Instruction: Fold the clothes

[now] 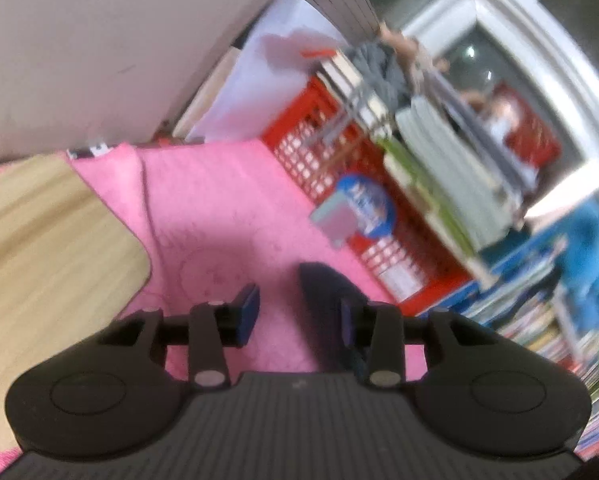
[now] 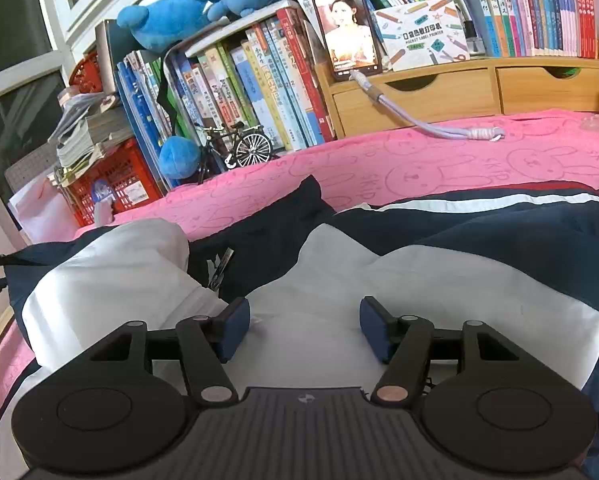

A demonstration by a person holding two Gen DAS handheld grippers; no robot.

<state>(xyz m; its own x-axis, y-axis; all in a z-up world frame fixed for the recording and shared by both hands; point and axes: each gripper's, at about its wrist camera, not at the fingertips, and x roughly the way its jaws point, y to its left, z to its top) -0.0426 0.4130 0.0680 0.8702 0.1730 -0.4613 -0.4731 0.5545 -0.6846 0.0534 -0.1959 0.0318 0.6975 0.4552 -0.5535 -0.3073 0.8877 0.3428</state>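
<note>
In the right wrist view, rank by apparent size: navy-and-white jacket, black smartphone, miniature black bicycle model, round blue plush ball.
1. Navy-and-white jacket, largest by far, though nearest the camera.
2. Black smartphone.
3. Miniature black bicycle model, close to the phone; unsure.
4. Round blue plush ball.

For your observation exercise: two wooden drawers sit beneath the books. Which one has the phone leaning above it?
The left drawer: the phone stands above its left end, cable trailing down. The right drawer has only books above.

Left wrist view is smeared with motion blur, worst on the red crate (image 1: 339, 152) up right of the claw. Right wrist view's sharp, evenly lit indoors, edges bent by fisheye.
</note>
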